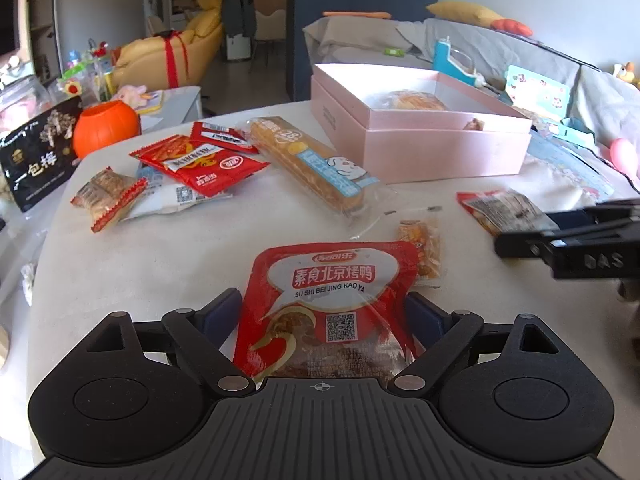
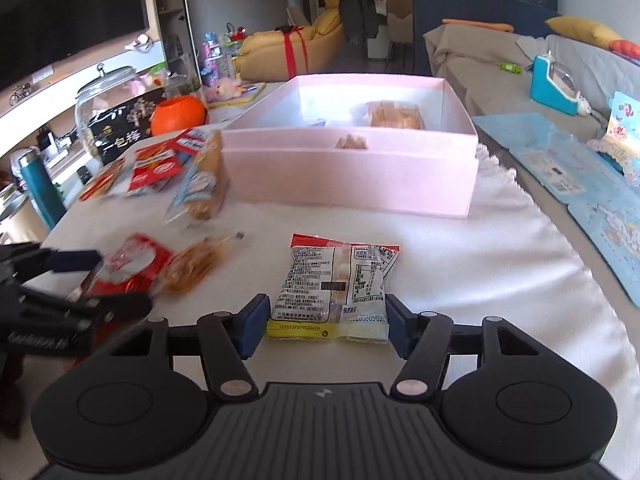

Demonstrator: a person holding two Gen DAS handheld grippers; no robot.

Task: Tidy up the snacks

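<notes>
Both claws look like the same kit: matte black plastic with a ribbed plate in the middle, a big round housing with a disc cap on each side, and angled link bars pinned with small silver screws. The left claw [image 1: 324,312] has dark blue pads [image 1: 424,316] and a little crosshair mark on its plate. The right claw [image 2: 326,322] has brighter blue pads [image 2: 252,326], and white "DAS" lettering on its side.

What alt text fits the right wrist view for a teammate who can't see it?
The right gripper has its jaws around a small printed snack packet lying on the white tablecloth. Behind it sits an open pink box already containing snacks, with more packets scattered to the left.
</notes>
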